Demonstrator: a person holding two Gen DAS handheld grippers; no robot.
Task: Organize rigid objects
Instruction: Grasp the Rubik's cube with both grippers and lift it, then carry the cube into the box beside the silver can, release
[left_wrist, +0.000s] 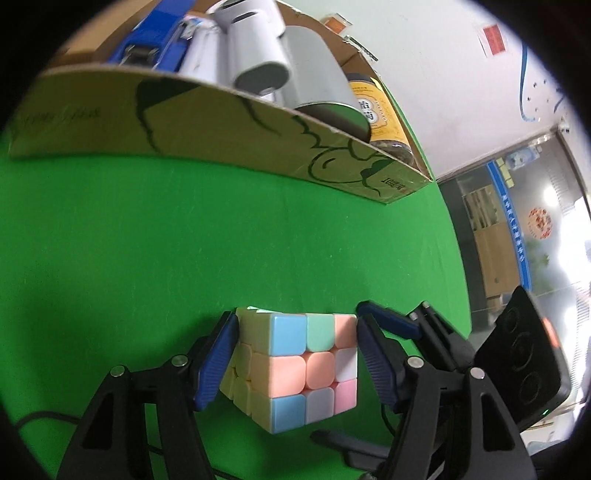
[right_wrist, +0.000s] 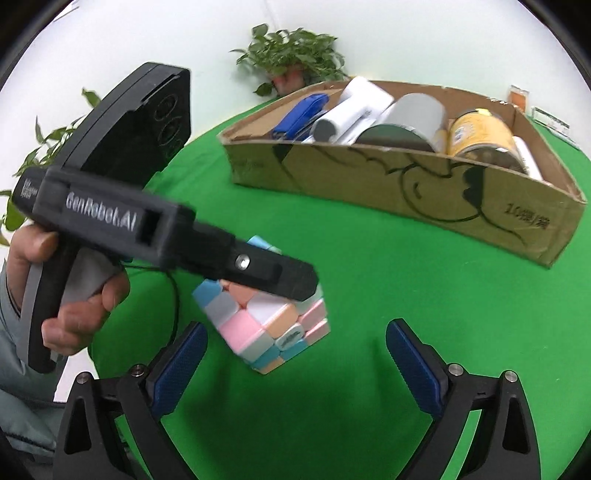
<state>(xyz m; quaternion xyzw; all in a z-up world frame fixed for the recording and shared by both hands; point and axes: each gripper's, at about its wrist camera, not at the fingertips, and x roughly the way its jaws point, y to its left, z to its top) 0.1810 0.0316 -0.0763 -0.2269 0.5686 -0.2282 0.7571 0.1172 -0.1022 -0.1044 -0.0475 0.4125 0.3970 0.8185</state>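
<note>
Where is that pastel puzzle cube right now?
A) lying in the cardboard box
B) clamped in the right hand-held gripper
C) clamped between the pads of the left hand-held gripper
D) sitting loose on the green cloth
C: the left hand-held gripper has its blue pads pressed on both sides of the puzzle cube, while the right hand-held gripper stands open and empty.

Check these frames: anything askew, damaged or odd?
Nothing damaged or spilled. The left gripper holds the pastel cube tilted, a corner pointing down. In the cardboard box, the grey cylinder and yellow-label jar lie on their sides. The right gripper is open.
</note>
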